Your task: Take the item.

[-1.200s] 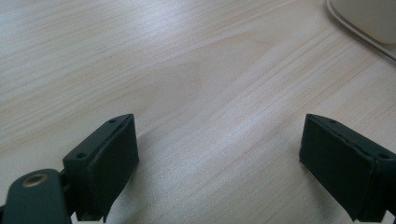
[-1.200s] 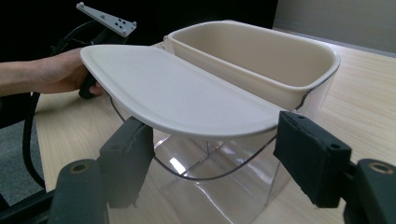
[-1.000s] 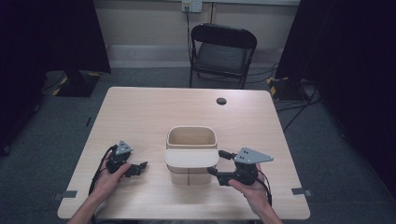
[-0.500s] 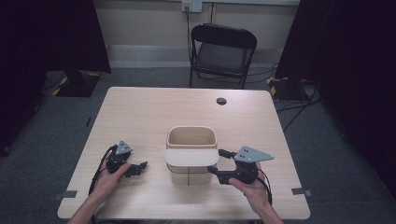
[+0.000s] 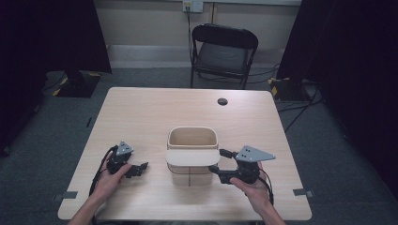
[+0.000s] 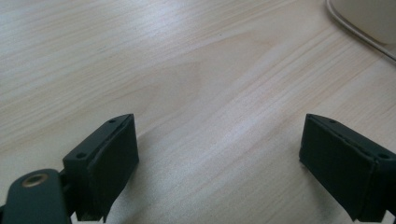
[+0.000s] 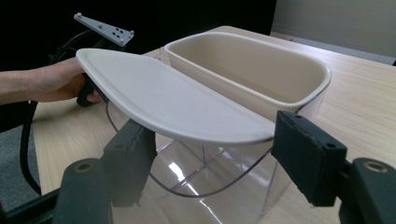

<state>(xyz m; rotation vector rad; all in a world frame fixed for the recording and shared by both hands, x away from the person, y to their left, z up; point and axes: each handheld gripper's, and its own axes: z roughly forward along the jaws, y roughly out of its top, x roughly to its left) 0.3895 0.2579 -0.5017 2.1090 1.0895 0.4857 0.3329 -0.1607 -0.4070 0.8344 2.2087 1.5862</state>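
A container [image 5: 190,174] with a clear lower body stands at the table's near middle. A beige tub [image 5: 192,138] is set in its far half, and a flat beige lid [image 5: 192,157] covers its near half. My right gripper [image 5: 219,161] is open at the container's right side. In the right gripper view the lid [image 7: 163,100] lies just above and beyond my open right gripper [image 7: 219,163], with the tub [image 7: 252,70] behind and the clear body [image 7: 210,177] below. My left gripper [image 5: 138,169] rests open on the table, left of the container and apart from it; in its own view the left gripper [image 6: 224,168] holds nothing.
The wooden table [image 5: 141,117] has a small dark round spot [image 5: 222,101] near its far edge. A black folding chair [image 5: 223,54] stands beyond the table. The container's corner [image 6: 369,18] shows at the top right of the left gripper view.
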